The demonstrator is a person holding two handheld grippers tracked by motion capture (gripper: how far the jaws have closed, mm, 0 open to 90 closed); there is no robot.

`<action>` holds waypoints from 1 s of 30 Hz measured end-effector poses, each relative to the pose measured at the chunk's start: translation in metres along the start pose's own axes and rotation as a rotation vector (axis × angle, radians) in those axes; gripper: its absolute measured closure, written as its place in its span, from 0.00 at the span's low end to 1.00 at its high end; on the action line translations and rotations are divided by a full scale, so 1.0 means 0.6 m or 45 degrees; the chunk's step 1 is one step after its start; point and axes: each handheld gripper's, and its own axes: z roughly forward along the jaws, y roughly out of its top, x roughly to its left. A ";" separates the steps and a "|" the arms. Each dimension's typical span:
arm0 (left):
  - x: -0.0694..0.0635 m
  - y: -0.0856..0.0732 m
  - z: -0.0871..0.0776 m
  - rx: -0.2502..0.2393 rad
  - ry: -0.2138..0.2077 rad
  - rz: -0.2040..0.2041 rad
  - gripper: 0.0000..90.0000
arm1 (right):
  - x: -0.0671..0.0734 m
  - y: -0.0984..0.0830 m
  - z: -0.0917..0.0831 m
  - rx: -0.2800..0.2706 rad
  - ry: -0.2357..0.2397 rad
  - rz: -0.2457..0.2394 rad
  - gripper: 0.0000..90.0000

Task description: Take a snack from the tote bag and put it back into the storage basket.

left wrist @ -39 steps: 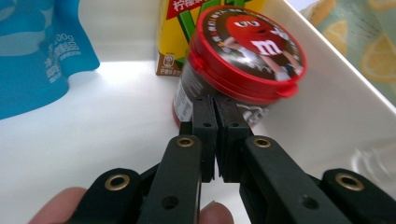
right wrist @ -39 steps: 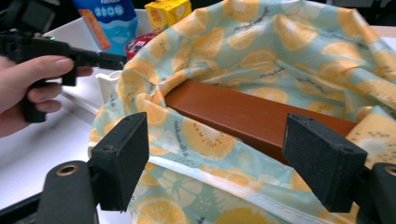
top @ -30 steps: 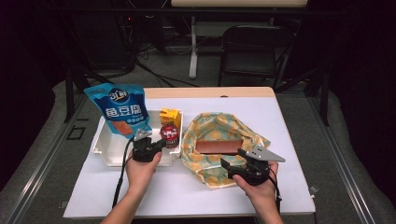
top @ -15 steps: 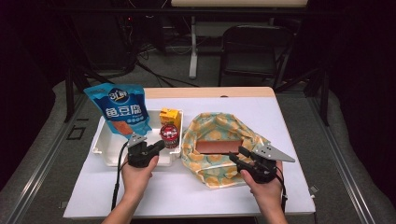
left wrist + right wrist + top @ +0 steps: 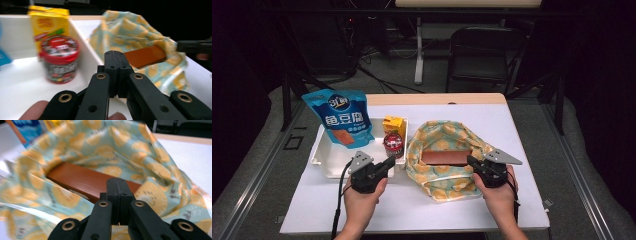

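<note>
Right claw (image 5: 472,161) has just snapped closed, empty, at the cloth bag's (image 5: 447,172) three-o'clock rim mid-worktop; left claw (image 5: 388,163), closed and empty, lifts from the tray's (image 5: 324,160) red-lidded jar (image 5: 393,144), unpacked.

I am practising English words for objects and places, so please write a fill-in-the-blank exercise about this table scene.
1. The brown box lies inside the patterned cloth ____.
2. The jar with the red lid stands in front of the ____ carton.
3. The white tray also holds a tall ____ snack pouch.
4. The jaws of the left gripper are ____.

Missing words: bag; yellow; blue; shut
</note>
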 end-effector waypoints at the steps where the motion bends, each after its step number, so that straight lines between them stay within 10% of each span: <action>1: -0.008 0.000 0.006 0.010 -0.015 0.012 1.00 | -0.003 -0.003 0.003 0.016 -0.001 0.004 1.00; 16: -0.074 -0.014 0.118 0.113 -0.120 0.073 0.97 | -0.025 -0.056 0.038 0.191 -0.033 0.067 1.00; 30: -0.069 -0.042 0.169 0.241 -0.113 0.051 0.97 | -0.002 0.005 0.005 -0.029 0.040 -0.007 0.99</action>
